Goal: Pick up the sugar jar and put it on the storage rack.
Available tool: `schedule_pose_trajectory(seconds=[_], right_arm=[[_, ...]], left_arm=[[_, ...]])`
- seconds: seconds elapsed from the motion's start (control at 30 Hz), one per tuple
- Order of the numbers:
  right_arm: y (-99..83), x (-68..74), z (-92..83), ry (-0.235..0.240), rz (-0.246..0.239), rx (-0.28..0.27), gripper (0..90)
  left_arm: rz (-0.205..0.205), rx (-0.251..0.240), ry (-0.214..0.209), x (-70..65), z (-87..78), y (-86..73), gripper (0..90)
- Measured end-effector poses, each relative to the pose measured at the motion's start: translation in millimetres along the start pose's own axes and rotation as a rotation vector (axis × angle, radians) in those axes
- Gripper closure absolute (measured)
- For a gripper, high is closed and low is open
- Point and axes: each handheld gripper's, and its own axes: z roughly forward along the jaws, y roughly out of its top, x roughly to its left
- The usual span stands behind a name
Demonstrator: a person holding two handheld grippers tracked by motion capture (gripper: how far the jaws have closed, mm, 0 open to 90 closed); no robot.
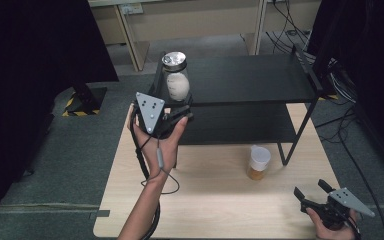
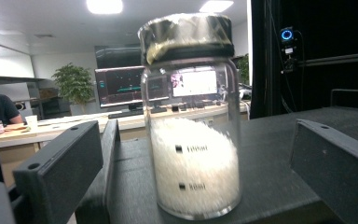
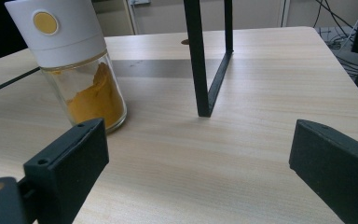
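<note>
Glass jar (image 1: pixel 175 77) with a silvery lid stood upright at the front left corner of the top shelf of a black metal rack (image 1: pixel 260 80), about half full of white grains and printed with small measuring marks. In the left gripper view the jar (image 2: pixel 191 135) rose between the two black jaws, which stood wide on either side with a clear gap to the glass, so nothing was clamped. The left gripper (image 1: pixel 182 111) was held level at the shelf's edge, released, its jaws pointing at the jar's base. The right gripper (image 1: pixel 311 188) rested low near the front right corner of the wooden table (image 1: pixel 215 200), its jaws spread and bare. A spice jar (image 1: pixel 257 162) with a white cap and orange powder stood on the table just in front of the rack's lower shelf, and in the right gripper view it (image 3: pixel 77 70) stood ahead of the jaws, apart from them.
</note>
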Motion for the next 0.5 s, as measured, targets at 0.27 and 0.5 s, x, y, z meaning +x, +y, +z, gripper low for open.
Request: schedule_pose_trajectory(seconds=[0.27, 0.5], right_arm=[[0.0, -0.1, 0.0, 0.000, 0.001, 0.000, 4.9], [0.2, 0.2, 0.1, 0.000, -0.001, 0.001, 4.9]], left_arm=[[0.002, -0.030, -0.013, -3.3, -17.8, -11.0, 2.5], [-0.011, -0.024, -0.022, -3.5, -27.2, -16.2, 2.4]])
